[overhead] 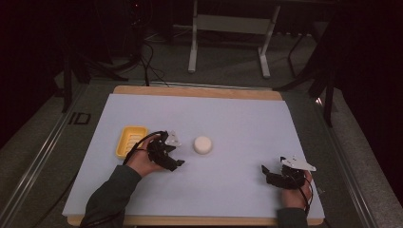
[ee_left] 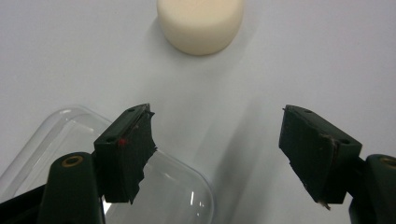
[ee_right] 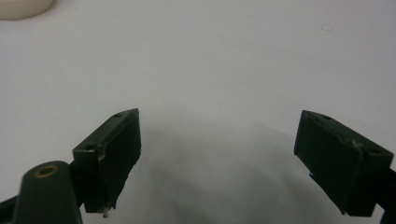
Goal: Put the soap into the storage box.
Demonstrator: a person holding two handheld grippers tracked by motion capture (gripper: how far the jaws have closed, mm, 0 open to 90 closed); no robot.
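A round white puck [overhead: 203, 145] lies on the pale sheet, a little right of a yellow ribbed dish [overhead: 131, 140]. My left gripper [overhead: 179, 153] hovers between them and points at the puck [ee_left: 201, 23]. Its jaws stand apart [ee_left: 217, 121] with nothing between them. A clear plastic lid [ee_left: 182, 196] lies on the sheet under the left jaw, and I cannot tell whether it touches that jaw. My right gripper [overhead: 268, 173] rests near the front right of the sheet, its jaws [ee_right: 219, 121] apart over bare sheet. An edge of the puck [ee_right: 18, 7] is in the top left corner of the right gripper view.
The pale sheet [overhead: 237, 118] covers a wooden tabletop [overhead: 199, 91]. Beyond the table are a white frame's legs [overhead: 192, 47] and cables on a dark floor. A metal rail [overhead: 38, 156] runs along the left side.
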